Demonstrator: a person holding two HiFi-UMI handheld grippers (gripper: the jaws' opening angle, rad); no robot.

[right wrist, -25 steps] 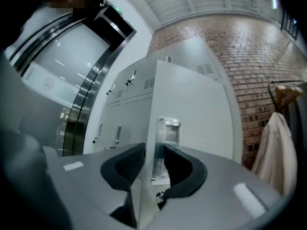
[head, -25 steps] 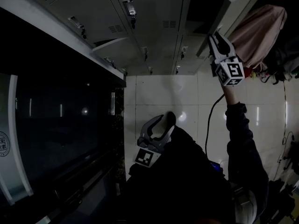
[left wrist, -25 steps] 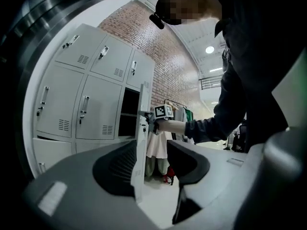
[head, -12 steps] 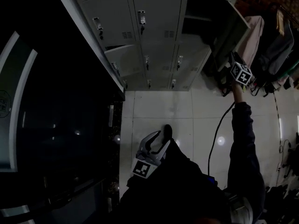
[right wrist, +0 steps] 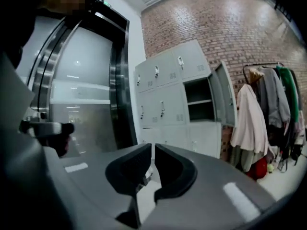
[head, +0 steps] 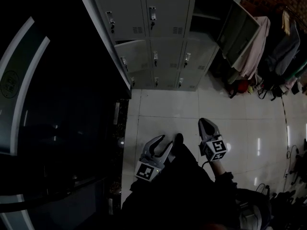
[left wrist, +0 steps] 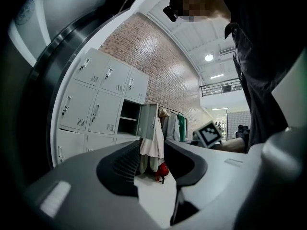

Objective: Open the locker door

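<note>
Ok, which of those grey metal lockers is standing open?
The grey metal locker at the right end of the middle row, nearest the hanging coats: its door is swung out; the rest look shut.

Matt metal lockers (head: 165, 13) stand on glossy floor tiles (head: 163, 110).

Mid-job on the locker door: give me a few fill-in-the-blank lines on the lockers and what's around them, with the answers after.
1. The locker door in the right-hand column stands ____.
2. A single ____ divides the compartment behind it.
3. The wall behind the lockers is made of ____.
4. In the head view, the pale garment hangs to the ____ of that door.

Missing words: open; shelf; brick; right
</note>
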